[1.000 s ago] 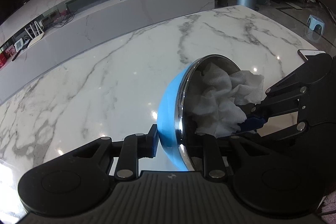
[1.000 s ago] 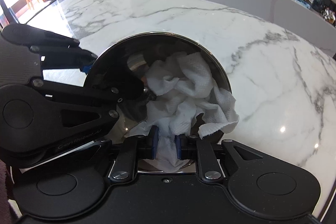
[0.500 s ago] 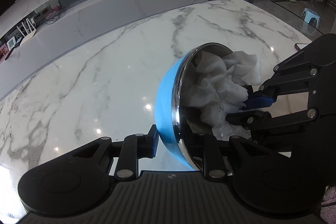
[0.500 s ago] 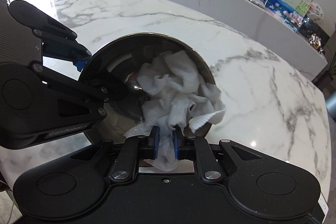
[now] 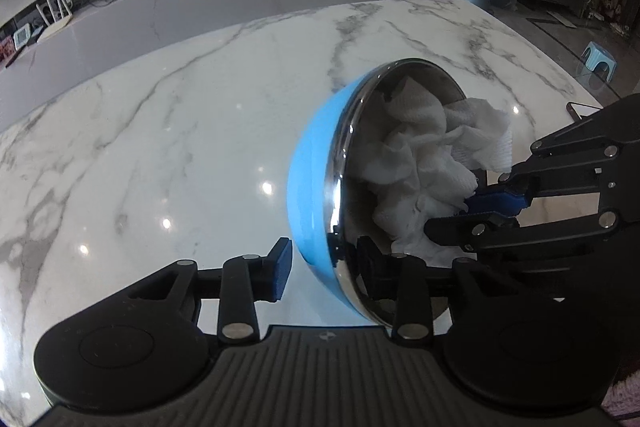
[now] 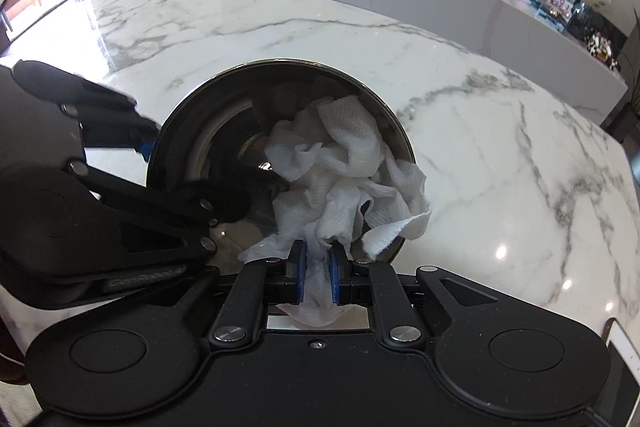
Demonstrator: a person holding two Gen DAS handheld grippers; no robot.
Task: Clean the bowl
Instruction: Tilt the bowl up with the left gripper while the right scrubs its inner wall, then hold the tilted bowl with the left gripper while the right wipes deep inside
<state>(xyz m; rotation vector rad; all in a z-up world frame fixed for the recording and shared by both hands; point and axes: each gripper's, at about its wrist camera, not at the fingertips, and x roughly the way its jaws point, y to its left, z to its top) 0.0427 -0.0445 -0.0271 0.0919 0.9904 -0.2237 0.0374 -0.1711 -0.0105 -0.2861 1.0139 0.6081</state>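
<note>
the bowl [image 5: 316, 163] is tipped on its side above the bench [image 5: 160, 131], mouth toward the right gripper [image 6: 316, 277], whose fingers pinch the paper towel [image 6: 344, 163] wadded inside for wiping. the left gripper [image 5: 320, 267] straddles the near rim, its fingers just eased apart, the outer one clear of the blue wall.

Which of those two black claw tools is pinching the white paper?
The right gripper: its blue pads squeeze the crumpled paper towel. The left gripper straddles the bowl's rim instead.

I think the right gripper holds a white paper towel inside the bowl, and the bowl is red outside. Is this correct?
Not quite: the bowl is blue outside, not red, as the left wrist view shows. The rest stands: the right gripper holds a white paper towel inside the bowl.
</note>
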